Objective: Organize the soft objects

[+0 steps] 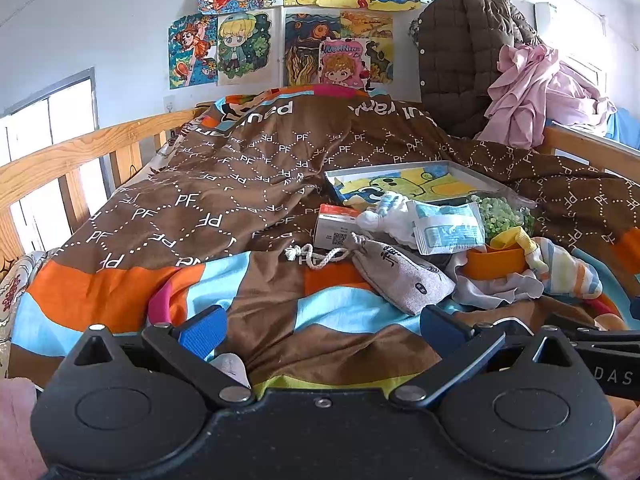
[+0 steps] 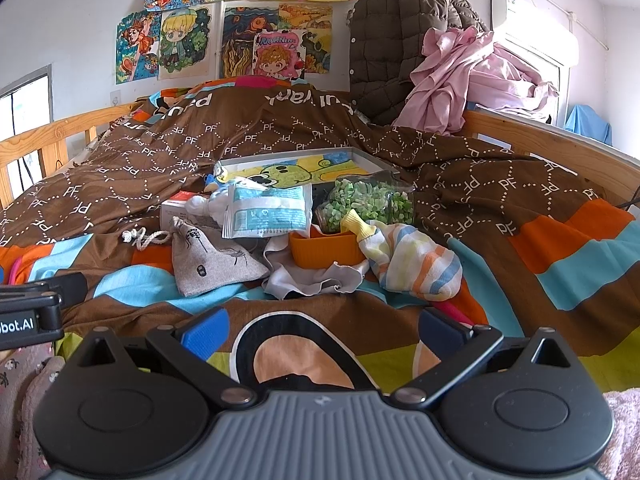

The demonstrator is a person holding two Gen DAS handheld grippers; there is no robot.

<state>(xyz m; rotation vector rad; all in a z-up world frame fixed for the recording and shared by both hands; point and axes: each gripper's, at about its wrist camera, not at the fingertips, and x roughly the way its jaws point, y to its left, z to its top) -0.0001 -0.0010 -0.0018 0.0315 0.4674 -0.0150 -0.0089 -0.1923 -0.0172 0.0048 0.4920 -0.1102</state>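
A pile of small items lies mid-bed on the brown patterned quilt (image 1: 240, 184). A grey drawstring pouch (image 1: 400, 276) (image 2: 208, 264) lies nearest, beside a crumpled white cloth (image 2: 312, 280) (image 1: 496, 284) and a striped sock (image 2: 416, 264) (image 1: 568, 268). An orange bowl (image 2: 324, 248) (image 1: 496, 262) sits between them. Behind are a blue-white packet (image 2: 272, 208) (image 1: 448, 226), a bag of green pellets (image 2: 368, 200) (image 1: 504, 212) and a small carton (image 1: 336, 224). My left gripper (image 1: 324, 328) and right gripper (image 2: 324, 330) both stand open and hold nothing, short of the pile.
A framed picture (image 2: 304, 168) lies flat behind the pile. A brown padded coat (image 2: 400, 44) and pink clothes (image 2: 472, 76) are heaped at the right of the headboard. Wooden rails (image 1: 60, 160) (image 2: 552, 144) edge the bed. Drawings cover the wall.
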